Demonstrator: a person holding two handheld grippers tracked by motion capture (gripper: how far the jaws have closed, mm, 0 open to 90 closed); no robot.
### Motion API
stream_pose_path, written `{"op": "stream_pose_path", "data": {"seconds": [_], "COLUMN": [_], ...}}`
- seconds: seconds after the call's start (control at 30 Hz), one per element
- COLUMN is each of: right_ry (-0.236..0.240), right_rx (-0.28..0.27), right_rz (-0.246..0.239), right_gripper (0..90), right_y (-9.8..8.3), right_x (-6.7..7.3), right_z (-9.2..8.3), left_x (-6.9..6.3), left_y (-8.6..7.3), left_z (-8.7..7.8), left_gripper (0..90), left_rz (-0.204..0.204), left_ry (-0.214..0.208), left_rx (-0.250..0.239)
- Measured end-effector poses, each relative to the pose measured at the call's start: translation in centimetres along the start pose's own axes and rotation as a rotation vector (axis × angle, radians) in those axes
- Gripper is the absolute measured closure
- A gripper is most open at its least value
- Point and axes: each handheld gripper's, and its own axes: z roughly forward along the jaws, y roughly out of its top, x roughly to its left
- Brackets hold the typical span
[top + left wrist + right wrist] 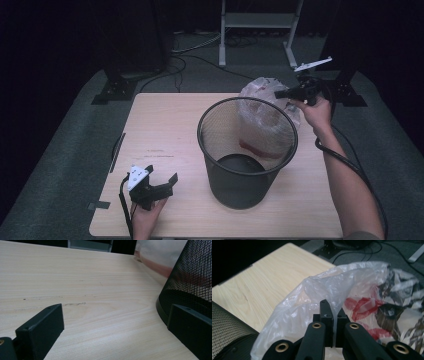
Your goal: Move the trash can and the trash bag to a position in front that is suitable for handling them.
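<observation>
Pale wood table [165, 130] on grey carpet [60, 150], dark room; right gripper [280, 93] clenched on plastic bag [262, 115] behind mesh bin [245, 165]; left gripper [162, 181] released, resting.

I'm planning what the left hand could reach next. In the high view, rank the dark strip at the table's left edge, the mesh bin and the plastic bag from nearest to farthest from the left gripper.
From the left gripper:
1. Dark strip, at the table's left edge, just ahead.
2. Mesh bin, to its right, mid-table; nearly as close.
3. Plastic bag, behind the bin, pinched by the right gripper.
</observation>
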Motion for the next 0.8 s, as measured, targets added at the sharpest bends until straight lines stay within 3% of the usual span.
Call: {"op": "stream_pose_path", "data": {"seconds": [0.03, 0.07, 0.1, 0.13, 0.2, 0.33, 0.37, 0.43, 0.8], "right_ry": [0.000, -0.004, -0.004, -0.008, -0.011, -0.019, -0.019, -0.035, -0.086], "right_rx": [0.000, -0.018, -0.018, -0.034, -0.042, -0.081, -0.081, -0.100, -0.158], "right_rz": [0.000, 0.008, 0.008, 0.011, 0.012, 0.009, 0.009, 0.004, -0.002], "right_gripper": [90.0, 90.0, 90.0, 90.0, 90.0, 90.0, 90.0, 90.0, 90.0], "right_y": [0.0, 0.4, 0.4, 0.7, 0.9, 2.1, 2.1, 2.8, 5.5], "right_x": [0.0, 0.0, 0.0, 0.0, 0.0, 0.4, 0.4, 0.6, 1.8], "right_z": [0.0, -1.2, -1.2, -2.4, -3.0, -5.8, -5.8, -7.5, -12.4], "left_x": [0.0, 0.0, 0.0, -0.1, -0.1, -0.1, -0.1, -0.1, 0.0], "left_y": [0.0, 0.0, 0.0, 0.0, 0.0, 0.0, 0.0, 0.1, 0.1], "left_z": [0.0, 0.0, 0.0, 0.0, -0.1, -0.1, -0.1, -0.2, -0.4], "left_gripper": [0.0, 0.0, 0.0, 0.0, 0.0, 0.0, 0.0, 0.0, 0.0], "left_rz": [0.000, -0.001, -0.001, 0.000, 0.001, 0.000, 0.000, 0.000, -0.001], "left_ry": [0.000, -0.001, -0.001, -0.002, -0.002, -0.002, -0.002, -0.001, 0.006], "left_rx": [0.000, 0.000, 0.000, -0.001, -0.001, -0.001, -0.001, -0.005, -0.013]}}
